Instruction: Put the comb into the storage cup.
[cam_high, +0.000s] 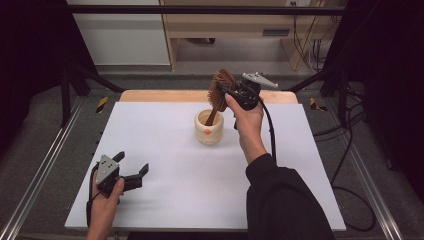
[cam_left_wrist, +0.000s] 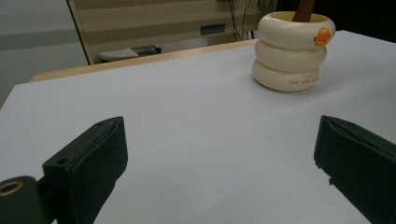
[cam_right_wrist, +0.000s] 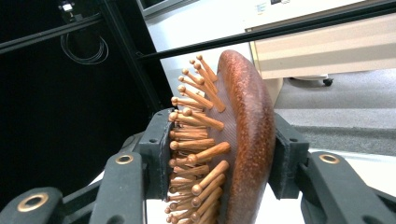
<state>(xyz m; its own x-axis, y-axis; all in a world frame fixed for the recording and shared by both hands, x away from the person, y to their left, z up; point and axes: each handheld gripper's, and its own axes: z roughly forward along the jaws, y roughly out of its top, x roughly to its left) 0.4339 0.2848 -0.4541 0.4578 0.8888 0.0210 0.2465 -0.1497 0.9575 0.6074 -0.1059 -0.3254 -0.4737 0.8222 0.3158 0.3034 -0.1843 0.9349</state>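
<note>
Above cup (cam_high: 209, 128) | hairbrush (cam_high: 220, 90) clamped in right hand-held gripper (cam_high: 226, 92) | left hand-held gripper (cam_high: 133, 169) wide

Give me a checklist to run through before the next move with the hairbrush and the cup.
1. Right gripper clamped on the hairbrush head, one jaw on the bristles, one on the back: ok.
2. Brush handle inside the cup: ok, seen from the high view.
3. Handle resting on the cup's bottom: cannot tell, the inside is hidden.
4. Cup upright on the table: ok.
5. Left gripper open, holding nothing, well away from the cup: ok.
6. Brush will stay put once released: cannot tell; it leans, so let go slowly.
</note>
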